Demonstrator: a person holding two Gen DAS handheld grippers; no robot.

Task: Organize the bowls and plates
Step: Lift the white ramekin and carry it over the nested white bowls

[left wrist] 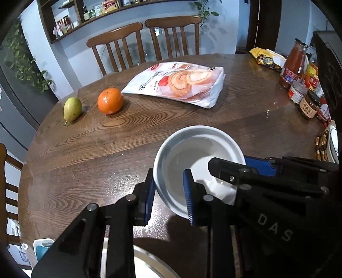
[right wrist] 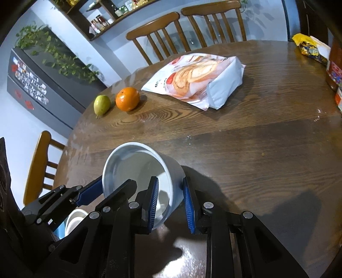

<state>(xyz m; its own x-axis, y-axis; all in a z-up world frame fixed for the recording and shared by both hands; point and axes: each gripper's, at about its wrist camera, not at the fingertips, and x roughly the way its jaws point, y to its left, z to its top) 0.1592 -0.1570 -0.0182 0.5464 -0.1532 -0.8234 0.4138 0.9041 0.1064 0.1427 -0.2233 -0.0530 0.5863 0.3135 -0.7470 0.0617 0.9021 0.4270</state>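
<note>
White bowl (left wrist: 198, 154) clamped by both tilted hand-held grippers: left (left wrist: 168, 196); right (right wrist: 170, 205).

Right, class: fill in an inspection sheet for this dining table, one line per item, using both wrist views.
Surface: round wooden table, glossy, a few crumbs.
Job's things: white bowl gripped at opposite rims; another white dish low beside the left gripper.
Clutter: pear, orange, bread bag, yellow snack packet, jars and bottles.
Grippers: left gripper and right gripper each clamp the bowl's wall.
Cables: nothing seen.
Surroundings: wooden chairs, wall shelf, plants, fridge.
</note>
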